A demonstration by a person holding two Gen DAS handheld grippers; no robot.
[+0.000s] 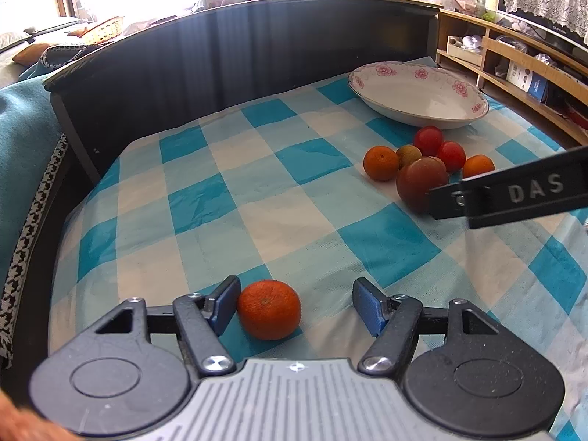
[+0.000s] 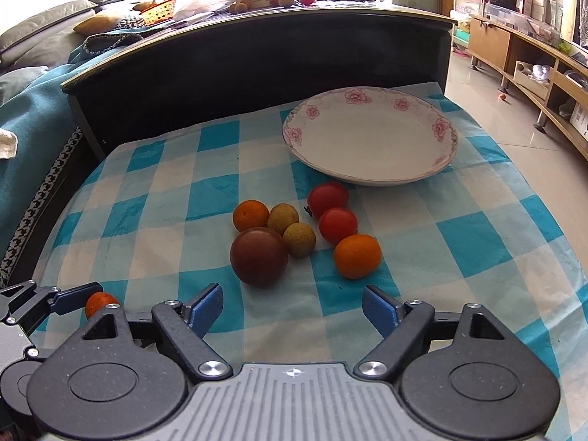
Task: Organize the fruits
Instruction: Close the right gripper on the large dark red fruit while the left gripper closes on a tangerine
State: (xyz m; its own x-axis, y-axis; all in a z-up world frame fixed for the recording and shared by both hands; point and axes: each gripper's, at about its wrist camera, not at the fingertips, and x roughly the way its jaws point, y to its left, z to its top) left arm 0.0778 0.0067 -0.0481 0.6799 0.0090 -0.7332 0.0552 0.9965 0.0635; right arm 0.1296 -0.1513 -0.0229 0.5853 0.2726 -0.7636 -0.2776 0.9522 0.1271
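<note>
A blue-and-white checked tablecloth (image 2: 459,235) covers the table. On its near left, a lone mandarin (image 1: 268,309) sits between the wide-open left gripper (image 1: 293,307), touching the left pad; closing on it looks like the next move. The right gripper (image 2: 292,307), also wide, holds nothing. Beyond lie two more mandarins, two tomatoes, two longan-like fruits and one dark plum (image 2: 258,256), near the empty floral plate (image 2: 371,139).

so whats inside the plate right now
Nothing: the plate shows only bare white glaze with pink flowers on its rim. All the fruit lies on the cloth beside it.
</note>
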